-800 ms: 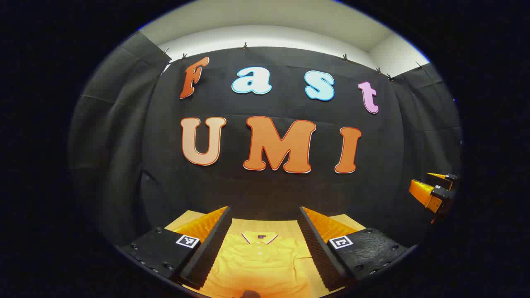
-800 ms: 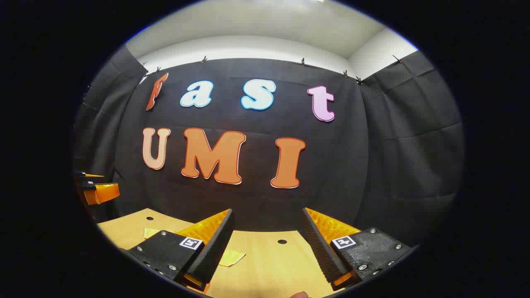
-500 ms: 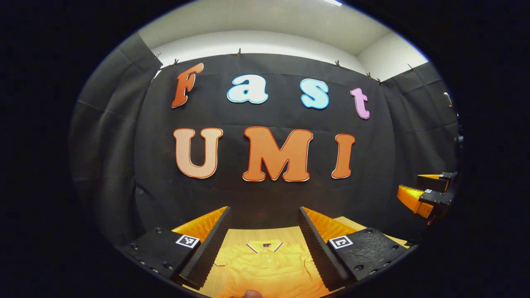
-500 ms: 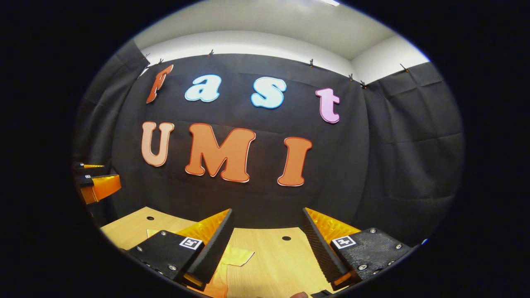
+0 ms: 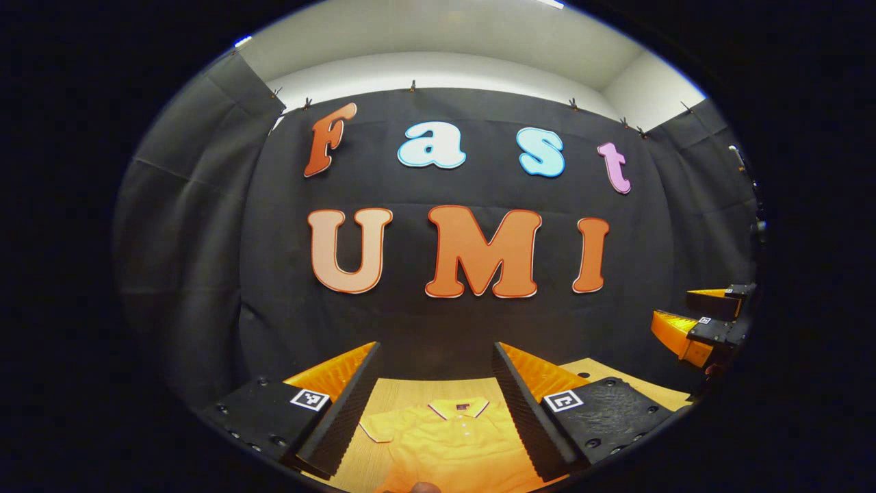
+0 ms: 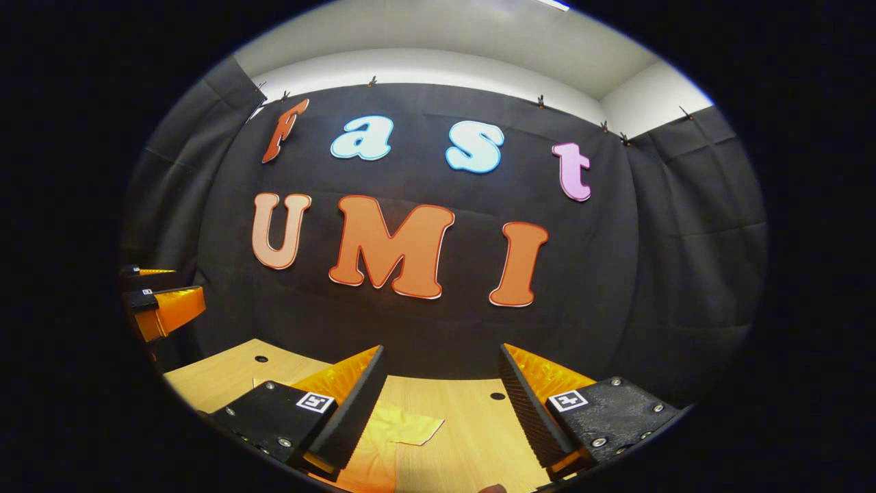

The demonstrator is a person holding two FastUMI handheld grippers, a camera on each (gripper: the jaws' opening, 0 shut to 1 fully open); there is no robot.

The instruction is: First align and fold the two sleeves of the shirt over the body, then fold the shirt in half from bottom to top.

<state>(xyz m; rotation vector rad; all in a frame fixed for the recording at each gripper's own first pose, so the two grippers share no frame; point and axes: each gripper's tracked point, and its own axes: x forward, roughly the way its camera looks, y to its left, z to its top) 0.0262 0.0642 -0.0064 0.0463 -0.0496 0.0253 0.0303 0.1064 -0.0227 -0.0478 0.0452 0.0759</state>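
Left gripper view: my left hand-held gripper [image 5: 434, 411] hangs spread above the shirt [image 5: 445, 445]; descending off-centre risks misaligned sleeves.

In the left gripper view the shirt [image 5: 445, 445] is cut off at 6 o'clock, its hem out of frame and its sides hidden behind the fingers [image 5: 342, 424]. In the right gripper view one sleeve [image 6: 393, 441] is seen, the rest covered at 7 o'clock. The far gripper [image 6: 161, 308] is clipped at 9 o'clock; its jaw gap cannot be judged.
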